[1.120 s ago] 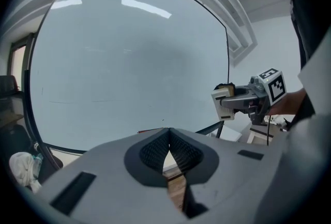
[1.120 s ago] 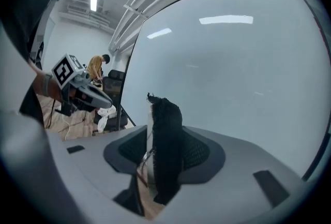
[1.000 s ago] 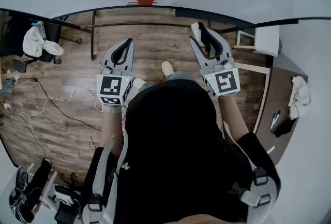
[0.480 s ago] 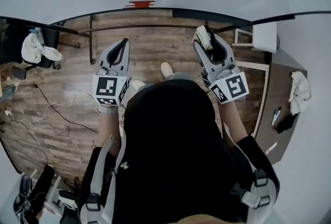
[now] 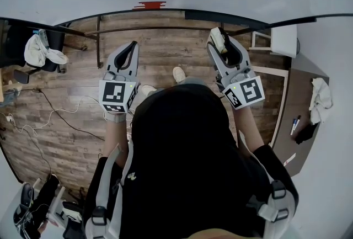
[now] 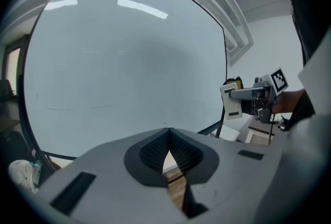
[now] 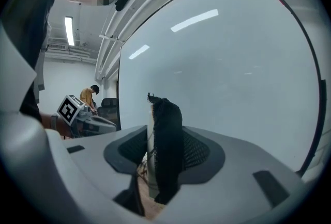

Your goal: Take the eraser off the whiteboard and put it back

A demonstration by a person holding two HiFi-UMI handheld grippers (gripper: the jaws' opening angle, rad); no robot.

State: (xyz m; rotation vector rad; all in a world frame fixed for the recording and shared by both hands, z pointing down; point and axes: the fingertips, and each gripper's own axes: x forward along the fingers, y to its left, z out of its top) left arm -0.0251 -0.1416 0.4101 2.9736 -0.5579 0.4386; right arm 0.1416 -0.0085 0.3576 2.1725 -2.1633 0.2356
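Black top [image 5: 182,166], grey marker-tagged left gripper [image 5: 134,44] and right gripper [image 5: 219,35].

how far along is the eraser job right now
Done: the eraser is off the whiteboard, clamped in the right claw. In hand: that claw holds it up in front of the board. To do: setting it back on the board and letting go. The left claw is shut and empty.
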